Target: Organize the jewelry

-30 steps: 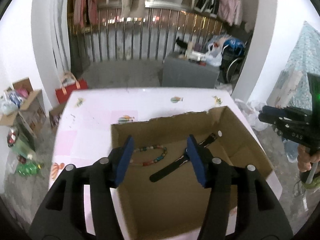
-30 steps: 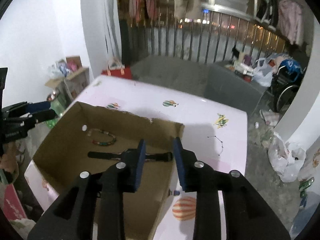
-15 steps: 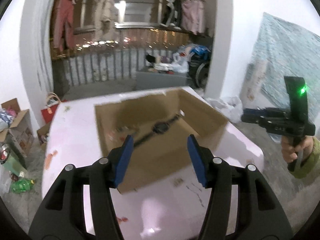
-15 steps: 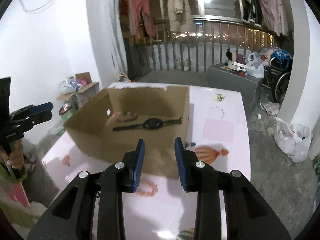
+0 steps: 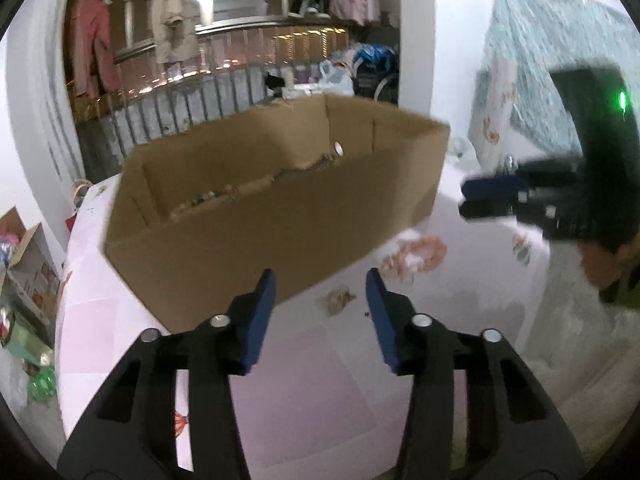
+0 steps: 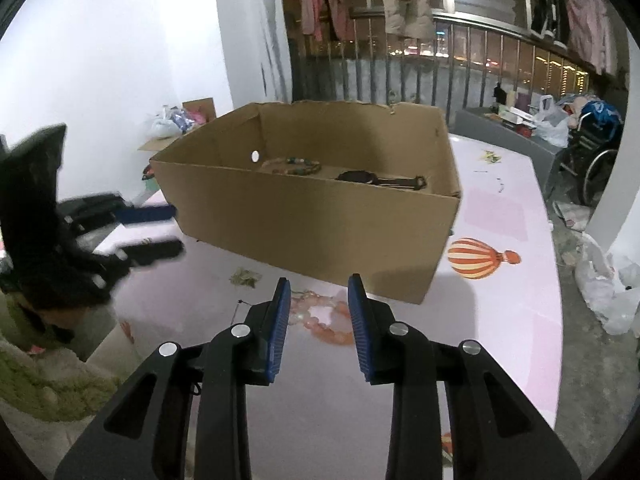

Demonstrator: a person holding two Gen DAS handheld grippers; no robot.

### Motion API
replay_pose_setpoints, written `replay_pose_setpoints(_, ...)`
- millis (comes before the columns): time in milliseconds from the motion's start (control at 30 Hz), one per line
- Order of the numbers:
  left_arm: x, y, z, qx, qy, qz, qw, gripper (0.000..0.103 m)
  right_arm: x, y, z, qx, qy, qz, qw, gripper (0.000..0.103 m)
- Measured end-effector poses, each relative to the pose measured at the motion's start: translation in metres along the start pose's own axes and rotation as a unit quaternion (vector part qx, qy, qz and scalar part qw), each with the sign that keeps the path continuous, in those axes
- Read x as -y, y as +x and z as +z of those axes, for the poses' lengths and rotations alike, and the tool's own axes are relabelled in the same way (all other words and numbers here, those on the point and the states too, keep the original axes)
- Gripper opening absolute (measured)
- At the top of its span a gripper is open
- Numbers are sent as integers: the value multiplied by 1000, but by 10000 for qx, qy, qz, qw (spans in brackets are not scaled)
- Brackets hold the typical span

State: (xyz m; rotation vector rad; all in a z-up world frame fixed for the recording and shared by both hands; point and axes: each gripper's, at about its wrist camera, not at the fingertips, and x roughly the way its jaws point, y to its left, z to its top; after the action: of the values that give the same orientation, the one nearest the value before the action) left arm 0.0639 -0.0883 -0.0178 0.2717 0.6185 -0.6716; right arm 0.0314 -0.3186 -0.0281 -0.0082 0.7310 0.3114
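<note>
Both tongs (image 6: 318,300) agape — pink bead bracelet (image 6: 320,316) just beyond right pair.

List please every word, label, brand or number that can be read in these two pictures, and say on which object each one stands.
No text can be read in either view.
Cardboard box: plain brown walls, no print showing.
Pink table cover: only pictures, such as the striped hot-air balloon, no words.
Left hand-held gripper and right hand-held gripper: no marking legible; the other gripper's body in each view is motion-blurred.
</note>
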Motion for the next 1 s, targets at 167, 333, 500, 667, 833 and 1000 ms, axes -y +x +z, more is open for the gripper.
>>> replay_pose_setpoints(167,3,24,-7,-233,49,-238,9994,16,1,17,1,-104,116,127,9998,24)
replay_pose_setpoints(333,-1,42,-4,-328,-31,-384,9987,8,-1,31,-2,-215,279,273,9990,24)
replay_pose_setpoints(500,-2,58,-2,-545,-60,-525,9971,8,-4,40,-2,-261,336,367,9984,24)
replay_pose_setpoints(667,-9,66,-8,-842,-224,-846,9926,7,-2,41,-2,-291,368,400,9981,24)
replay_pose_setpoints(833,-12,57,-16,-1068,-315,-1096,9877,6,0,41,-2,-336,367,404,9979,24)
replay_pose_setpoints(1000,-16,47,-23,-1188,-229,-841,9891,7,1,39,-4,-346,404,417,9977,24)
